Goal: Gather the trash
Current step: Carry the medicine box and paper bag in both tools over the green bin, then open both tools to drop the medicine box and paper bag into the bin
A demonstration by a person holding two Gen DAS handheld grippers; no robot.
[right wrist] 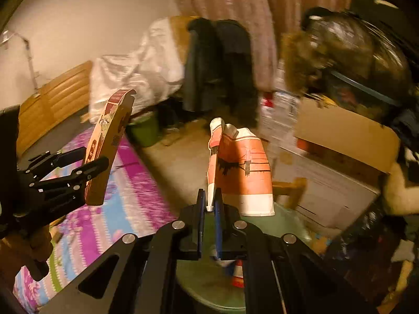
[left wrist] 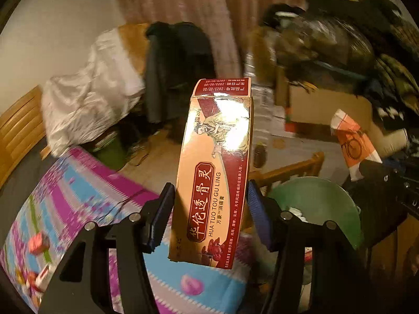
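My left gripper (left wrist: 210, 209) is shut on a long red and tan medicine box (left wrist: 217, 157), its pads pressing the box's two long sides near the lower end. The box stands nearly upright above the bed's edge. My right gripper (right wrist: 209, 209) is shut on the thin edge of a crumpled orange and white paper packet (right wrist: 243, 167). Below it gapes a round green bin (right wrist: 204, 282) with some trash inside. In the right wrist view the left gripper (right wrist: 90, 158) and its box (right wrist: 104, 141) hang at the left. The left wrist view shows the right gripper (left wrist: 366, 168), the packet (left wrist: 351, 141) and the bin (left wrist: 319, 201) at the right.
A bed with a purple and blue patterned cover (left wrist: 86, 196) and a wooden headboard (left wrist: 18, 128) lies to the left. Behind are a white sack (right wrist: 136, 73), dark jackets on a chair (right wrist: 217, 65), a cardboard box (right wrist: 345, 130), piled clothes (right wrist: 353, 52) and a small green bucket (right wrist: 146, 130).
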